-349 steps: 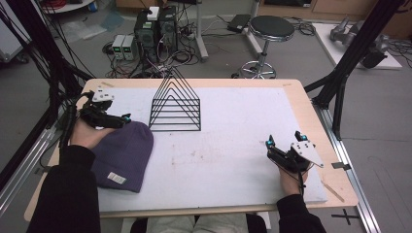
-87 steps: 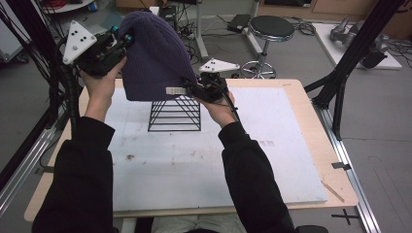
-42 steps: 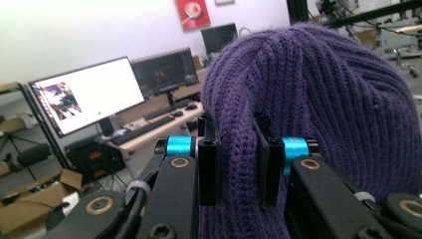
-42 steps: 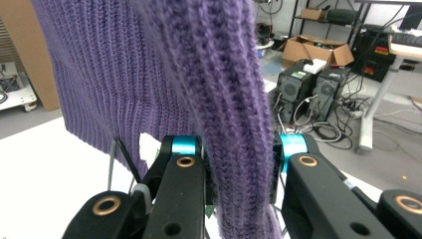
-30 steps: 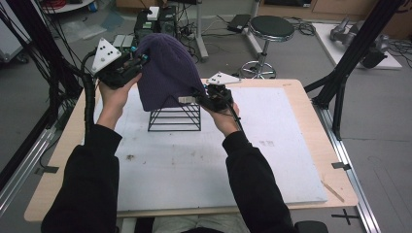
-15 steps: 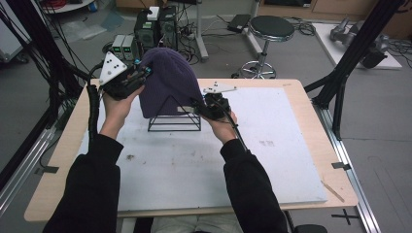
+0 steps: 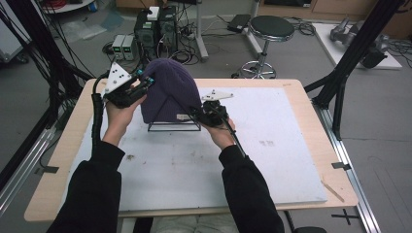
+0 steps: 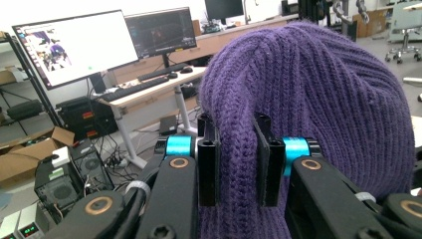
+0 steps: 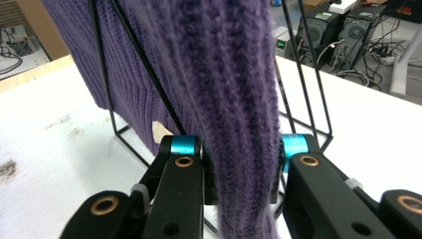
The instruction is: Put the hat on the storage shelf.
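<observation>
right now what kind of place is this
Probably a robotics or computing lab: desktop computer towers and tangled cables on the floor, monitors on a desk with a keyboard, black frame struts around the table.

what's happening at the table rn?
A person is pulling a purple knit hat down over a black wire stand on the white table mat. The left gripper pinches the hat's fabric on one side, and the right gripper is shut on its edge on the other. The hat covers most of the stand, with the wire base showing below.

The hat [image 7: 167,94] drapes over the wire rack [image 7: 175,125] on the table [image 7: 291,160].
</observation>
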A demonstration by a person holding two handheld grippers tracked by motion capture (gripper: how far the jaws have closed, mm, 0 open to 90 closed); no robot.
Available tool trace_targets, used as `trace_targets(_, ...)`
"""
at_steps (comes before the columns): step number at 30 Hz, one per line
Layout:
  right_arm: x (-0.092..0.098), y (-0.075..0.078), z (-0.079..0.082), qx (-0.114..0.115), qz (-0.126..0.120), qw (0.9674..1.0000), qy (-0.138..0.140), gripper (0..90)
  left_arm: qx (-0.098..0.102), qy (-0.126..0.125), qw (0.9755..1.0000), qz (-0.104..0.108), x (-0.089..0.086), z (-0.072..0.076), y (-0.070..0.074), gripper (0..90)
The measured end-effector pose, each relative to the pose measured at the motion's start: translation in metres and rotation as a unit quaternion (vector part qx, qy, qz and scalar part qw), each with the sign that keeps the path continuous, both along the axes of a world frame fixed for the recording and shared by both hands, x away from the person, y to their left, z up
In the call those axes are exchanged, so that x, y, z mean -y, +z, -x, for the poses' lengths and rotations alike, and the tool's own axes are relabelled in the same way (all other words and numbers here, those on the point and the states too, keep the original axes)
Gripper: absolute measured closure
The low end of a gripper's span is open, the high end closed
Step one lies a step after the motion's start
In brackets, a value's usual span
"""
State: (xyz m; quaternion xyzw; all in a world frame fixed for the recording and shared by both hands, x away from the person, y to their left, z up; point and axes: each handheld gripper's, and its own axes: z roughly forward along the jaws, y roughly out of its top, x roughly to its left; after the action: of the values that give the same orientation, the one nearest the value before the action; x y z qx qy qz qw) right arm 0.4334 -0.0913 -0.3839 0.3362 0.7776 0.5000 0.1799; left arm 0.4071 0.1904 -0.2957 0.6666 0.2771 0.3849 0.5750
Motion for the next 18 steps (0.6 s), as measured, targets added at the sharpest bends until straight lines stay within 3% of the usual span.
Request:
trace_targets(8, -0.005, -0.015, -0.003, -0.019, 0.013, 0.9997, -0.006, 76.8, -0.008, 0.008, 0.9998, -0.017, 0.002, 0.005, -0.012, 75.7)
trace_targets(18, -0.001, -0.028, -0.008, -0.041, 0.02, 0.9988, -0.02, 75.8, -0.028, 0.005, 0.9994, -0.02, 0.005, 0.001, -0.029, 75.4)
